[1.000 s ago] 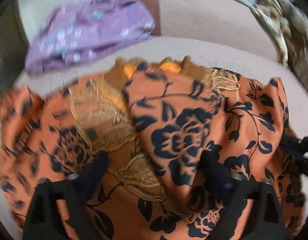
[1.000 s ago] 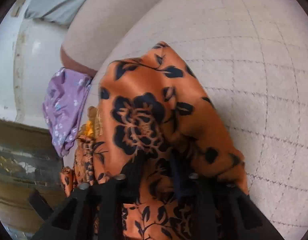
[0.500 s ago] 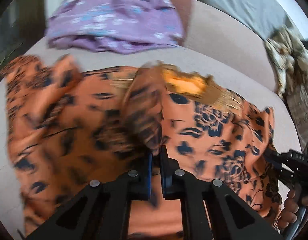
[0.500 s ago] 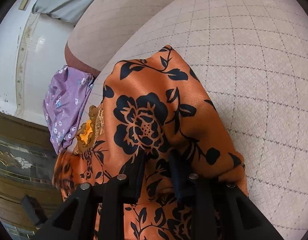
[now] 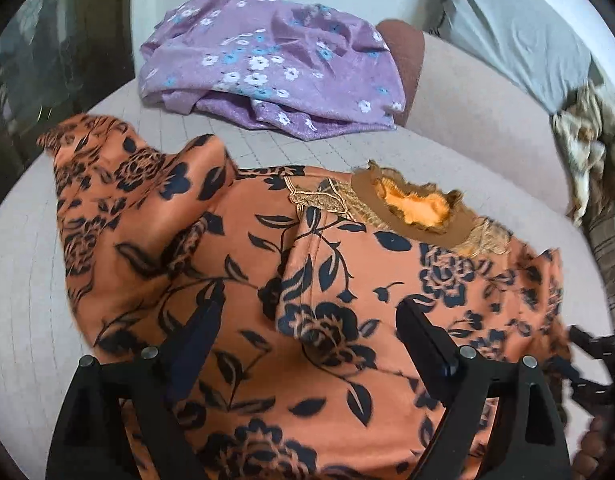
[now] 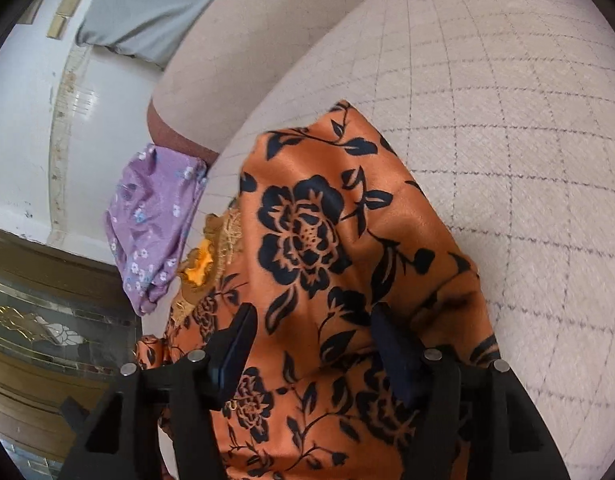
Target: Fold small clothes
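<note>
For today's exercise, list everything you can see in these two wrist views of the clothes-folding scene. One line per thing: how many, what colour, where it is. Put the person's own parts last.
Floral garment: one, orange with dark blue flowers and gold trim at the neck, spread on the cushion.
Flowered cloth: one, purple, bunched behind the garment.
Cushion: one, beige with a grid pattern, under both.
Grey fabric: one, grey, far right.
Patterned bundle: one, tan and brown, right edge.
Left tool: one, black, open above the garment.
Right tool: one, black, open above the garment.
</note>
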The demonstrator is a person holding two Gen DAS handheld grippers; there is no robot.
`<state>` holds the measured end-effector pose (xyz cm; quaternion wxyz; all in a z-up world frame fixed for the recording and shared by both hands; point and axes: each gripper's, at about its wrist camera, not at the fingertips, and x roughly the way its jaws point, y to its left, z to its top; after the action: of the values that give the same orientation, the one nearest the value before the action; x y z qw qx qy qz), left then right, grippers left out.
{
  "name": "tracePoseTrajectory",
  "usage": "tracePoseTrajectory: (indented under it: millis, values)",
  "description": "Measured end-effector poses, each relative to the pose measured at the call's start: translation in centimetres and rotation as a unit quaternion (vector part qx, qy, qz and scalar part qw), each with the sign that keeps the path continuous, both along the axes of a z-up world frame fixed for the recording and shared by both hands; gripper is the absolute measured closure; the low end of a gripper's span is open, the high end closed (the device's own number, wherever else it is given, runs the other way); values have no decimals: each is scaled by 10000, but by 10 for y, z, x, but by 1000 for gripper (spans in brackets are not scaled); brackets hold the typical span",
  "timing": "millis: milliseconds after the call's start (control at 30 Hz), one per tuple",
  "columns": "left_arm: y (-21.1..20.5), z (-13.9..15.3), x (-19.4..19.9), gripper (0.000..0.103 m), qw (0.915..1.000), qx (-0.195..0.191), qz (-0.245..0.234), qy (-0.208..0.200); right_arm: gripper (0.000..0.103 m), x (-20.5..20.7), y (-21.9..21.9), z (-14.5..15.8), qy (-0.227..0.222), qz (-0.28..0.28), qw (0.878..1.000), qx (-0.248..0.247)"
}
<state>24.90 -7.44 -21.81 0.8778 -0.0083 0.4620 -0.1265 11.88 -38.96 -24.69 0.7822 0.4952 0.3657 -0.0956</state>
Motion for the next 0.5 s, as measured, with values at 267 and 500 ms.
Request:
tracePoseTrajectory:
  millis: [267, 500]
  values:
    - [-30, -23, -4, 81, 9983, 420, -383, -119, 39, -7, 17, 4, 54, 196, 9997, -124]
    - [-21, -17, -11, 85, 9989, 242, -327, -234, 43, -6, 18, 5, 96, 129, 9995, -279]
